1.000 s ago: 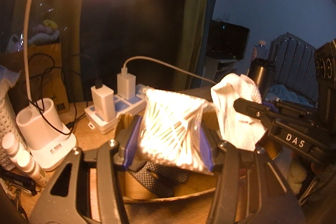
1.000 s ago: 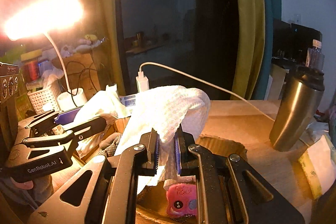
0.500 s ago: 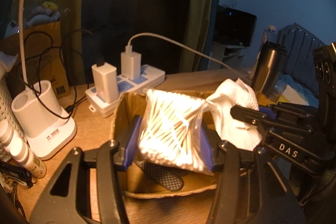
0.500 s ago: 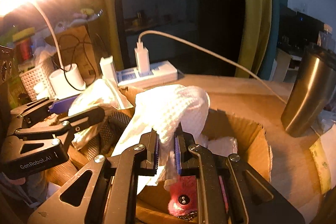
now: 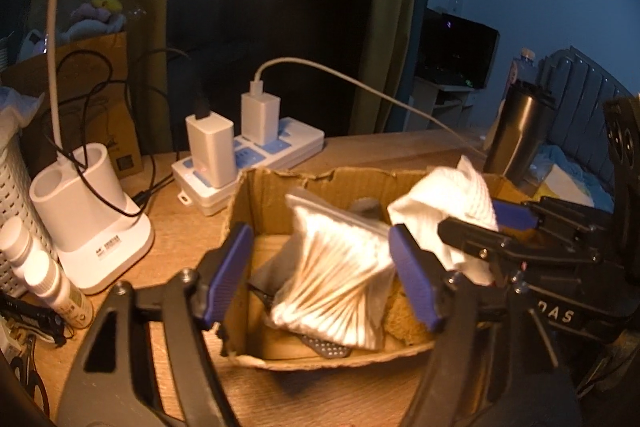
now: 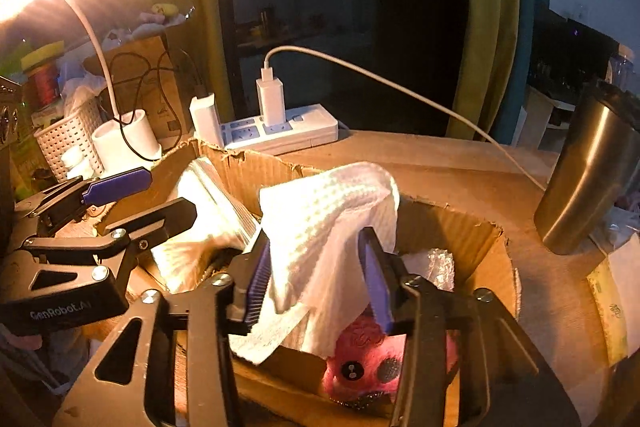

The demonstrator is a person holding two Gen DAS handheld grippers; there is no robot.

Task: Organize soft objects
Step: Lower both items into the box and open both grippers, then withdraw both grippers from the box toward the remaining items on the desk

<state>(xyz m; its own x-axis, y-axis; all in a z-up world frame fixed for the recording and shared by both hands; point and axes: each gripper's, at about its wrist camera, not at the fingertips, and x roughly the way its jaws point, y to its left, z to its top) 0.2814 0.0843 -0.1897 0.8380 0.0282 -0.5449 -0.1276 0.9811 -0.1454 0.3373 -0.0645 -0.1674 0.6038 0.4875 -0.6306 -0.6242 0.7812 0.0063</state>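
Both my tongs have just been opening over the cardboard box [image 5: 280, 183]. Left gripper [image 5: 320, 267] wide; the cotton swab bag [image 5: 336, 275] is out of its pads, tilted in the box between them. Right gripper [image 6: 316, 275] part open; the white cloth [image 6: 328, 219] slumps between the jaws, draped over the pink plush toy [image 6: 360, 367]. Both drops look done, I judge.
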